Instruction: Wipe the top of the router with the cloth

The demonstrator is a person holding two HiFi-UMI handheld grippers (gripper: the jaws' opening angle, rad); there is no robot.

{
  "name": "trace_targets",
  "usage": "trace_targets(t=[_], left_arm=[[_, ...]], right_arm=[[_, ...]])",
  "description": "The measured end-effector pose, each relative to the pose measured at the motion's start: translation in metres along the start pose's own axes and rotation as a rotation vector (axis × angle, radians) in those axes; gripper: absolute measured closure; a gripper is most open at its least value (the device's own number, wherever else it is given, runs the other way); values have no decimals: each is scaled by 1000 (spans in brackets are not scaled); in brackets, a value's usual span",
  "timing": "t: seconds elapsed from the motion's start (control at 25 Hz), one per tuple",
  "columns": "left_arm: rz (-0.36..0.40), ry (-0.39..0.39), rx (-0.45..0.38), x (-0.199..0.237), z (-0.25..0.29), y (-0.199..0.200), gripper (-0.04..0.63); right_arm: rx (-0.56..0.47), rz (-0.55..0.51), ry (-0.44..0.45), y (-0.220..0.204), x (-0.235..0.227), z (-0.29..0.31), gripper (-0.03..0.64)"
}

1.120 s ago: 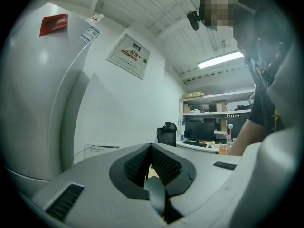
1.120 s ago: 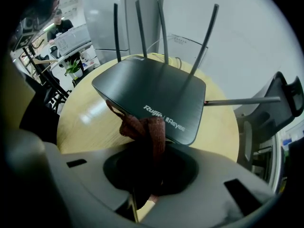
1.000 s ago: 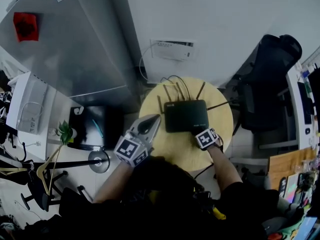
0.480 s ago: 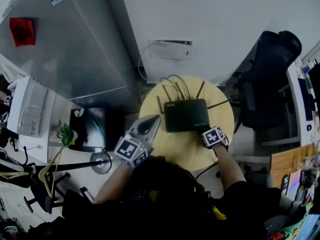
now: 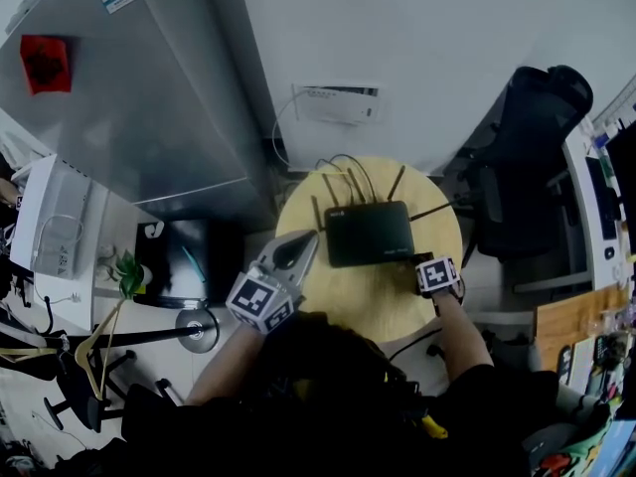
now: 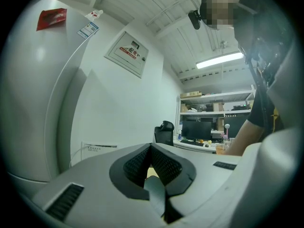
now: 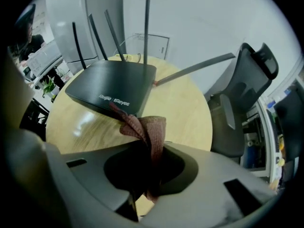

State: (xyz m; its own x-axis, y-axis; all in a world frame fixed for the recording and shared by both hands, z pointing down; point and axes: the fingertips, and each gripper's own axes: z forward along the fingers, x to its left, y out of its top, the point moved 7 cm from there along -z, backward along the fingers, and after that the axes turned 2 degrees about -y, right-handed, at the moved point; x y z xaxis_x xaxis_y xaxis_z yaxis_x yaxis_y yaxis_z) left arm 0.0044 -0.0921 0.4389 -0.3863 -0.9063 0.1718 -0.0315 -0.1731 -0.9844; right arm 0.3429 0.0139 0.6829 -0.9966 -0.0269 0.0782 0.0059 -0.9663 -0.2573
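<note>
Right gripper [image 7: 148, 165] clamps the cloth [image 7: 148, 129] (reddish, bunched) by the router's [image 7: 111, 84] front edge, prob. lining up a wipe. Left gripper [image 6: 151, 172], jaws together & empty, sits at the counter's [image 5: 373, 306] left edge, clear of it.

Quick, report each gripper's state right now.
Left gripper: jaws shut, empty.
Right gripper: jaws shut on the cloth.
</note>
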Motion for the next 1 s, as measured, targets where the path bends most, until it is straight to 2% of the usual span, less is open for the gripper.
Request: trace_targets(t=[0.16, 0.36, 0.4, 0.52, 0.6, 0.68, 0.88, 1.0], left_arm=[[-4, -17, -17, 2, 0, -1, 603], [-27, -16, -51, 6, 1, 2, 604], [-28, -15, -56, 8, 1, 3, 603], [-36, -7, -69, 13, 1, 4, 604], [-48, 2, -69, 16, 0, 3, 603], [-59, 15, -72, 21, -2, 2, 603], [-94, 63, -66, 37, -14, -2, 603], [-102, 125, -54, 46, -32, -3, 603]], right_arm=[[45, 101, -54, -13, -22, -14, 551], [-8, 86, -136, 3, -29, -42, 551], [-33, 85, -132, 11, -24, -47, 551], [-228, 36, -28, 53, -2, -59, 551], [-266, -15, 28, 68, 14, -66, 551], [-295, -129, 59, 85, 35, -71, 551], [-362, -537, 79, 137, 99, -76, 551], [-376, -862, 39, 162, 140, -72, 551]])
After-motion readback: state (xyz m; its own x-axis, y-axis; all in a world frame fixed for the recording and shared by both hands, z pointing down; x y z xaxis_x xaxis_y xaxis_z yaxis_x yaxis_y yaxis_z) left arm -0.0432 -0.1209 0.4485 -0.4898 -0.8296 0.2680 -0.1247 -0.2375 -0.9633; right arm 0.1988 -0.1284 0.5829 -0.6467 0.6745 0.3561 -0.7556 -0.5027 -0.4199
